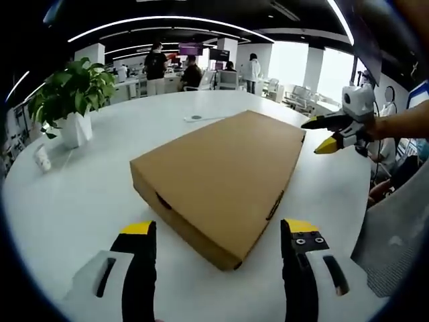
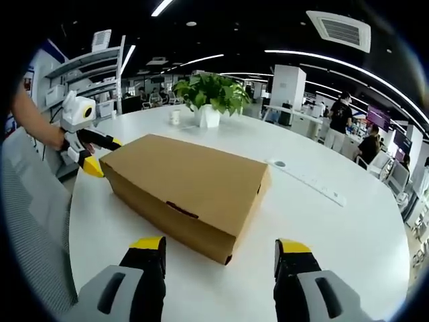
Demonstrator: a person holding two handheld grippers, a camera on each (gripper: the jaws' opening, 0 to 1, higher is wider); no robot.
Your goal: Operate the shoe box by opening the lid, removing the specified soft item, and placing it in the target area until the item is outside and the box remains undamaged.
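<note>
Beside shoe box (image 1: 224, 178), L+R hand-held grippers (image 1: 218, 231) (image 2: 220, 251) agape

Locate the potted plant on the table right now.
In the left gripper view the potted plant stands at the table's far left edge, beyond the closed shoe box; a small cup sits beside it.

shoe box (image 1: 224, 178): plain tan cardboard, unpatterned. table (image 1: 80, 194): white. left tool (image 1: 218, 231): black jaws, yellow tips, pale grey body. right tool (image 2: 221, 249): same colours. potted plant (image 1: 70, 94): green leaves, white pot. power strip (image 2: 312, 180): white.
</note>
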